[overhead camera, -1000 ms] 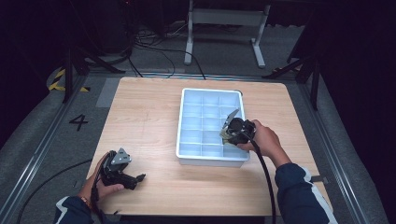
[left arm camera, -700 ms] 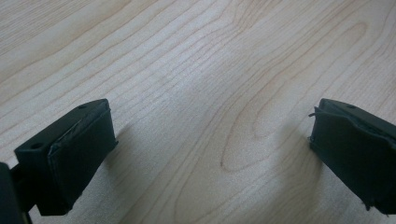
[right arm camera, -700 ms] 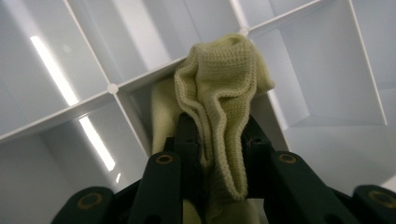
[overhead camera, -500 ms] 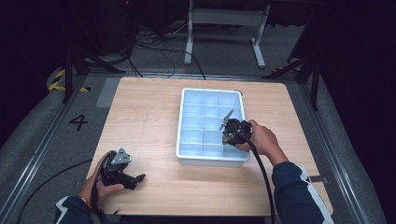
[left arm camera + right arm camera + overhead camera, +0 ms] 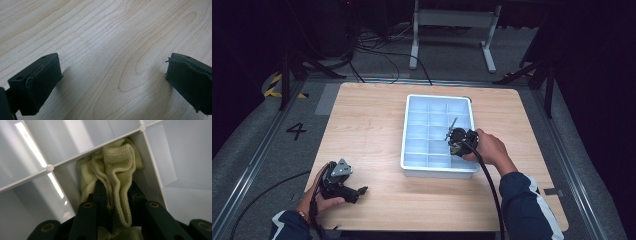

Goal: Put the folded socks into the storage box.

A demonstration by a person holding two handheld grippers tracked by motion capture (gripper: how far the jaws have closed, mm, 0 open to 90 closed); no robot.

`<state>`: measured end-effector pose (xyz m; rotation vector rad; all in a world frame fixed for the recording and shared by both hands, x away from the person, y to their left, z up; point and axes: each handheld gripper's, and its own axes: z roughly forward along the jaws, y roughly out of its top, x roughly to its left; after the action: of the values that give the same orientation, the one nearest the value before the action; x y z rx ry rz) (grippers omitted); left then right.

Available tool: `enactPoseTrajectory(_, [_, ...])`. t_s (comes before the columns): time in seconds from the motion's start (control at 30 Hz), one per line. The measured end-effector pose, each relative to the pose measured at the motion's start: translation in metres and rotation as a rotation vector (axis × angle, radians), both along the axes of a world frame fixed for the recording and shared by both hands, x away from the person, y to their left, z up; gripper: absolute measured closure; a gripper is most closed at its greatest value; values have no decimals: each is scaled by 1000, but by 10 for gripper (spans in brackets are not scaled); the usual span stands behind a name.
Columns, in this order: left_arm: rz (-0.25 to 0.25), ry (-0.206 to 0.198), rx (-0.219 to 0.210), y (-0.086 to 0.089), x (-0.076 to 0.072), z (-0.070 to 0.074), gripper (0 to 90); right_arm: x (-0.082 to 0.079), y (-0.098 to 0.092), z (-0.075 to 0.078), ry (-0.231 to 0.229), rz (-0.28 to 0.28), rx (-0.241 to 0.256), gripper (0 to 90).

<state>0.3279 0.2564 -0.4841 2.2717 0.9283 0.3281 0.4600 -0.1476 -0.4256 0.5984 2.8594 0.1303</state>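
While the left gripper [image 5: 113, 82] rests wide apart on the table [image 5: 372, 125], the right gripper [image 5: 116, 195] pinches a half-hidden knit cloth [image 5: 117, 165] inside the tray [image 5: 412, 165].

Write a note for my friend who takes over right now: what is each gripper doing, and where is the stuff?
Right gripper: shut on a pale knitted cloth, pushing it down into one compartment of the white tray, on the tray's right side toward the near end.
Left gripper: open, holding nothing, low over the bare table at the near left corner.
Done: the cloth is partly in its compartment.
Left: probably let go of the cloth and lift the right gripper out. The other compartments look empty from the high view.
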Motion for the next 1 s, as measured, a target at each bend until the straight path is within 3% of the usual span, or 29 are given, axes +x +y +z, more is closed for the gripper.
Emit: enactPoseTrajectory(1.0, [0, -1, 0, 0, 0, 0, 2, -2, -8, 2, -13, -44, 68, 686])
